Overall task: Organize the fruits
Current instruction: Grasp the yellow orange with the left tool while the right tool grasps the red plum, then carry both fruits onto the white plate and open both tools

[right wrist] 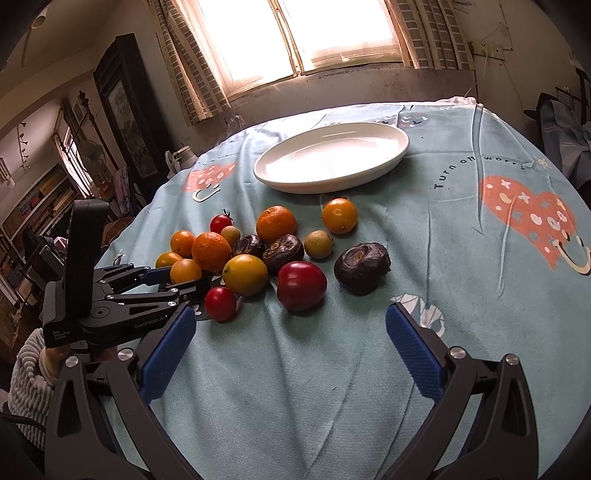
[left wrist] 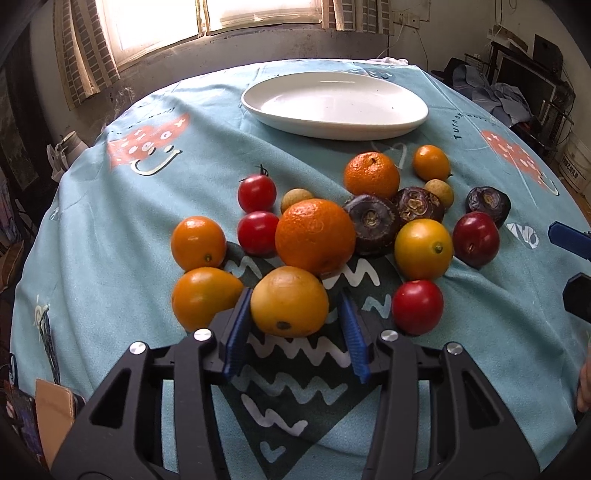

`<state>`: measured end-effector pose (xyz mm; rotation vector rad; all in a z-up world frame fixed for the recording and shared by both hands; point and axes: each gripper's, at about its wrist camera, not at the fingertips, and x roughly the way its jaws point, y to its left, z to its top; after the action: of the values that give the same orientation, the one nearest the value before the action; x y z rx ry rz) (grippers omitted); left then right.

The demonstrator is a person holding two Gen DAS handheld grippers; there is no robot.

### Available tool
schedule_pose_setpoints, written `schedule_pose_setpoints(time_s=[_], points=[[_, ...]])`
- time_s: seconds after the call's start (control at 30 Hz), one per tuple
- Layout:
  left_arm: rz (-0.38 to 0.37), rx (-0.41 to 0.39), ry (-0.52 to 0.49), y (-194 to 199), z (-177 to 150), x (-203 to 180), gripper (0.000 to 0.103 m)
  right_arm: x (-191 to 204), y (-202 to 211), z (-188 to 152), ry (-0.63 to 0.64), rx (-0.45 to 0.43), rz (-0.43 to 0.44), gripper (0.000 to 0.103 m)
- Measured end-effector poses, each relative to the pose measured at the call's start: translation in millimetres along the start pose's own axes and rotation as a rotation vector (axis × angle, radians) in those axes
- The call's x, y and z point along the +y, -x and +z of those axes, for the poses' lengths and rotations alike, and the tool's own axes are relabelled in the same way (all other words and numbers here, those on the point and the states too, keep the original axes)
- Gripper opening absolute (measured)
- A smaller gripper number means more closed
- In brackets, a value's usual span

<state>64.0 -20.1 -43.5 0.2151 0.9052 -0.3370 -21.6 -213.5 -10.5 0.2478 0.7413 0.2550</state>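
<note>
Fruit crowds the tablecloth (right wrist: 424,229) middle; my left gripper (left wrist: 295,314) has one blue pad against a yellow-orange fruit (left wrist: 289,301), the other just clear — not pinched. My right gripper (right wrist: 291,345) gapes over bare cloth near the front edge. White plate (right wrist: 332,158) sits toward the far edge.

A lived-in home: curtained window (right wrist: 295,33), bookshelves (right wrist: 40,199), printed tablecloth (right wrist: 461,236) on the table.
</note>
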Motion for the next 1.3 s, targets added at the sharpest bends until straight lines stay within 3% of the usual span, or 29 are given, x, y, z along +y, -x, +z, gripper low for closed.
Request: schedule_pose_setpoints(time_s=[0.17, 0.33, 0.5, 0.67, 0.77, 1.07, 1.17, 1.3], points=[[-0.053, -0.028, 0.066, 8.6, -5.3, 14.5, 0.039, 7.2, -7.1, 0.4, 0.044, 0.050, -0.021, 0.102], [-0.056, -0.103, 0.035, 26.4, -12.2, 5.7, 0.039, 15.3, -26.5, 13.0, 0.093, 0.115, -0.052, 0.082], [-0.061, -0.120, 0.040, 30.6, -13.6, 6.9, 0.039, 13.3, -54.0, 19.8, 0.083, 0.184, -0.044, 0.059], [-0.060, -0.115, 0.037, 29.1, -14.5, 7.6, 0.039, 6.6, -61.7, 23.2, 0.068, 0.159, -0.071, 0.048], [-0.049, -0.120, 0.039, 29.6, -14.5, 8.2, 0.039, -4.4, -72.3, 23.8, 0.020, 0.207, -0.046, 0.047], [0.035, -0.160, 0.033, 37.3, -11.9, 8.2, 0.039, -12.7, -67.4, 24.3, -0.034, 0.185, 0.001, 0.040], [0.016, -0.165, 0.037, 49.0, 12.4, 14.6, 0.039, -8.1, -51.6, 33.6, -0.028, 0.143, 0.021, 0.040], [0.031, -0.204, 0.023, 56.6, 64.7, 15.0, 0.039, -1.9, -38.0, 71.0, 0.006, 0.066, 0.006, 0.040]])
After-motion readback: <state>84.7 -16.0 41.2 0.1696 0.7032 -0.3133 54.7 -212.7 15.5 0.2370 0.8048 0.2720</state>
